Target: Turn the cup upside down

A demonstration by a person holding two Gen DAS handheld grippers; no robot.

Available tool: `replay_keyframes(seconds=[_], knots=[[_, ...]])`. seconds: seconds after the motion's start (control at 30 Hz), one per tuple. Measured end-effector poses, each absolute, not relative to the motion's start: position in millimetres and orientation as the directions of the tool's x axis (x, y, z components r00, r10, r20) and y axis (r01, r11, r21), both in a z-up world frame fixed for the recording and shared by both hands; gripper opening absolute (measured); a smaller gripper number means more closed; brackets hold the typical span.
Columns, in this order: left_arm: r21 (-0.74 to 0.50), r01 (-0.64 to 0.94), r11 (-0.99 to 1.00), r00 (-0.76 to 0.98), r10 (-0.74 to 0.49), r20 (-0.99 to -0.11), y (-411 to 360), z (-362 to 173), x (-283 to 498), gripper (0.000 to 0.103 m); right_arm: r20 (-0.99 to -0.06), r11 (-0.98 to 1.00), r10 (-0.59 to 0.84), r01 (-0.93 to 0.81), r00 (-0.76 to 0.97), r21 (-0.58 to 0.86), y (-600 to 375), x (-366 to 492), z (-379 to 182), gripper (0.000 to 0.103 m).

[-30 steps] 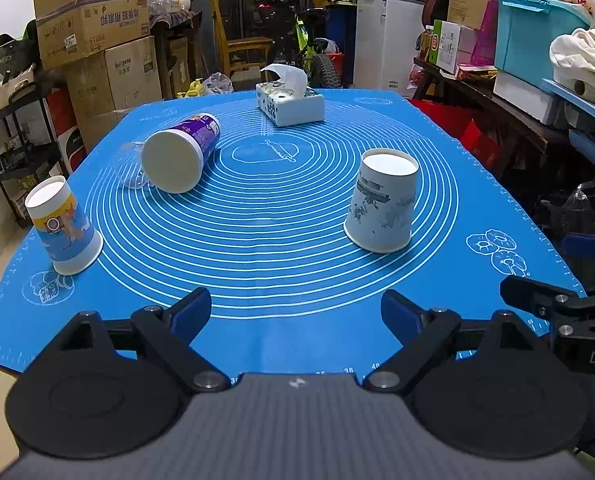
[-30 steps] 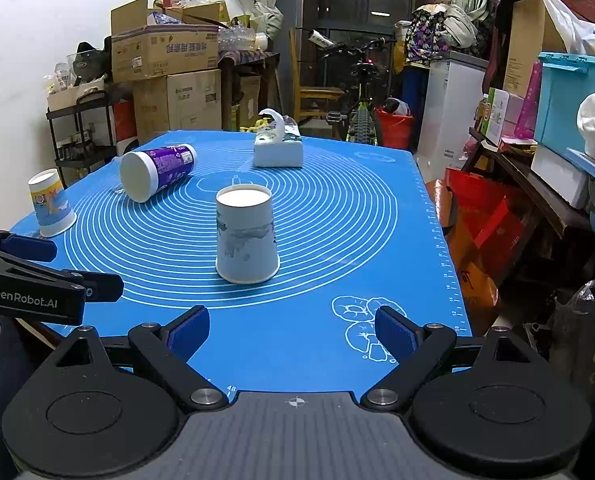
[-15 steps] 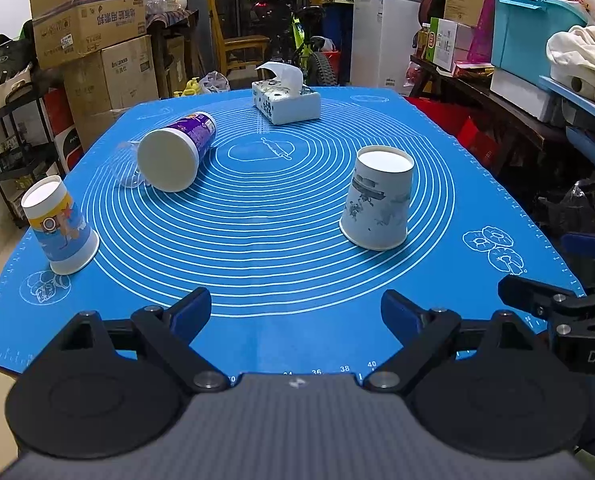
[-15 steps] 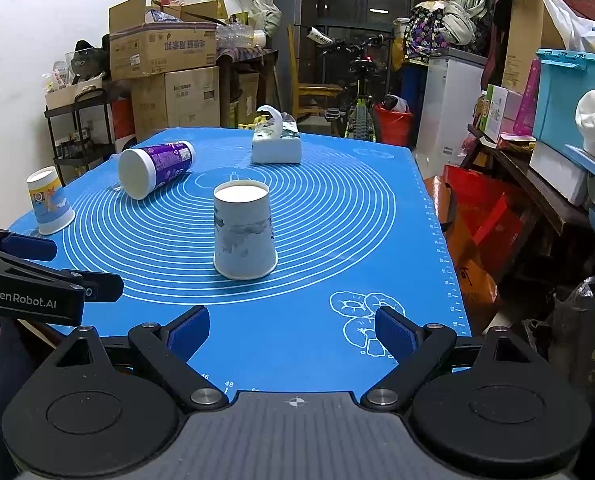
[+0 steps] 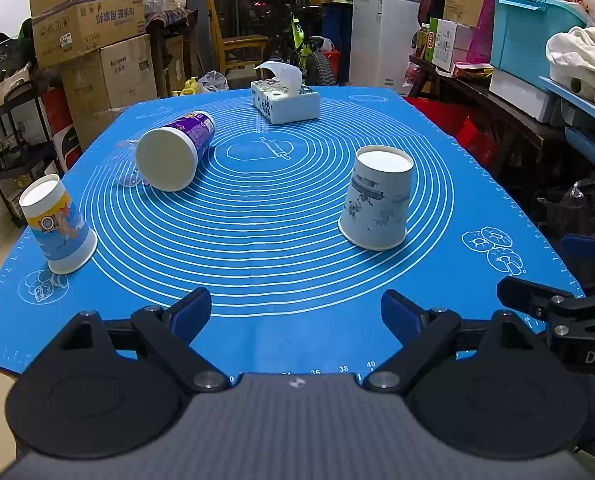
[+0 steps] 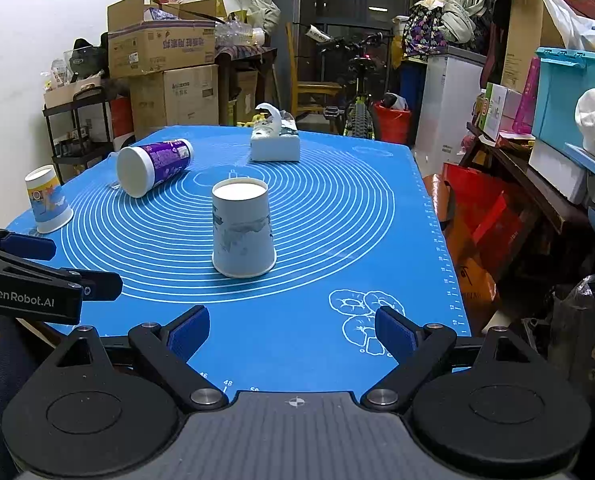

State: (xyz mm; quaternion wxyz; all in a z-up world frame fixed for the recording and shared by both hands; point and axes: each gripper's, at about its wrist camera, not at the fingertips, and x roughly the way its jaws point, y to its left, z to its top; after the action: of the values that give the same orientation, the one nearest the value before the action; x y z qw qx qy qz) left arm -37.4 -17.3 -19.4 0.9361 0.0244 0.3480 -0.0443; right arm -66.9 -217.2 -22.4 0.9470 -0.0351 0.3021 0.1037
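Grippers, left gripper [image 5: 295,312] and right gripper [image 6: 291,330], both with fingers apart and empty, have drawn slightly back; pale cup [image 6: 242,229] stands upside down mid-mat, apparently finished.

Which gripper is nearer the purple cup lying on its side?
Left. The left gripper sits at the mat's near edge facing the purple cup; the right gripper is further toward the mat's right side.

open mat [image 6: 297,332] before upturned cup [image 6: 242,227]
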Motion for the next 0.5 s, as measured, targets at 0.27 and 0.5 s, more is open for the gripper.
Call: replay_keyframes(seconds=[0.27, 0.5], knots=[[0.014, 0.1, 0.995, 0.753, -0.067, -0.655, -17.7, -19.8, -37.1, 0.091, -0.583, 0.976, 0.173, -0.216, 0.794, -0.005, -217.5, -65.8, -23.4, 0.091], [0.014, 0.101, 0.995, 0.75, -0.067, -0.658, -18.1, -21.2, -36.2, 0.091, -0.583, 0.976, 0.173, -0.216, 0.794, -0.005, -217.3, -65.9, -23.2, 0.091]])
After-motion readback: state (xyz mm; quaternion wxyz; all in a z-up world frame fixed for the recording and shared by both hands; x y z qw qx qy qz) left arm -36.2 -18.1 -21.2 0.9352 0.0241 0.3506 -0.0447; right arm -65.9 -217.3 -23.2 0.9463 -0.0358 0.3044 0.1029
